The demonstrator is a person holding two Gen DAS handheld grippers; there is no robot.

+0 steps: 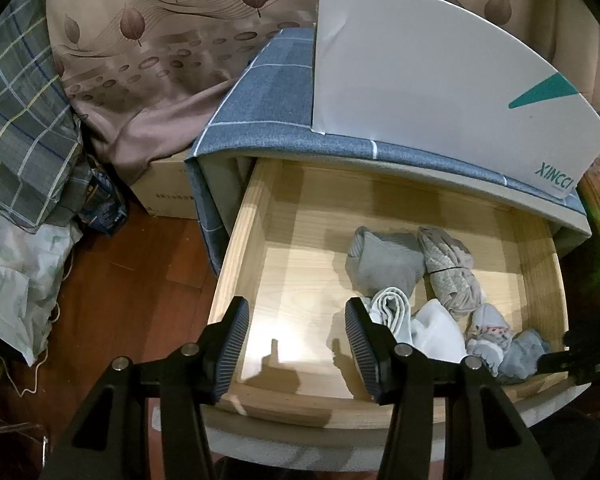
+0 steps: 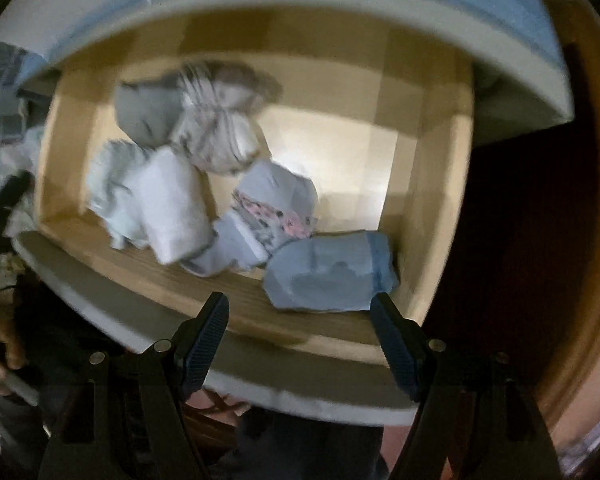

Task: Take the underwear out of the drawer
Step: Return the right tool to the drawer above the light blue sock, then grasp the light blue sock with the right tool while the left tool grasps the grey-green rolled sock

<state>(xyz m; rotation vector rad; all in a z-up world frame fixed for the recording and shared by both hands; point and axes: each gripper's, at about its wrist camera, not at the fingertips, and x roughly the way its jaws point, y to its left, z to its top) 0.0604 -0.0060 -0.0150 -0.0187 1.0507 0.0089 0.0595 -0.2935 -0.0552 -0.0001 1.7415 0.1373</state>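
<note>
An open wooden drawer (image 1: 256, 240) (image 2: 440, 208) holds several rolled pieces of underwear. At the back lie a grey roll (image 1: 384, 264) and a patterned beige roll (image 1: 452, 268). Nearer the front are white rolls (image 1: 416, 324), a pink-dotted piece (image 1: 488, 336) (image 2: 276, 208) and a light blue roll (image 1: 524, 354) (image 2: 332, 272). My left gripper (image 1: 298, 334) is open over the drawer's bare left half, holding nothing. My right gripper (image 2: 300, 314) is open just above the drawer's front edge, with the light blue roll right ahead of its fingers, untouched. The right wrist view is blurred.
A white box (image 1: 440, 80) lies on the blue checked cloth (image 1: 260, 120) covering the cabinet top. A cardboard box (image 1: 168, 192), a patterned curtain (image 1: 160, 40) and a plaid bag (image 1: 20, 120) stand to the left on the wooden floor (image 1: 132, 280). A person's hand (image 2: 0, 364) shows at lower left.
</note>
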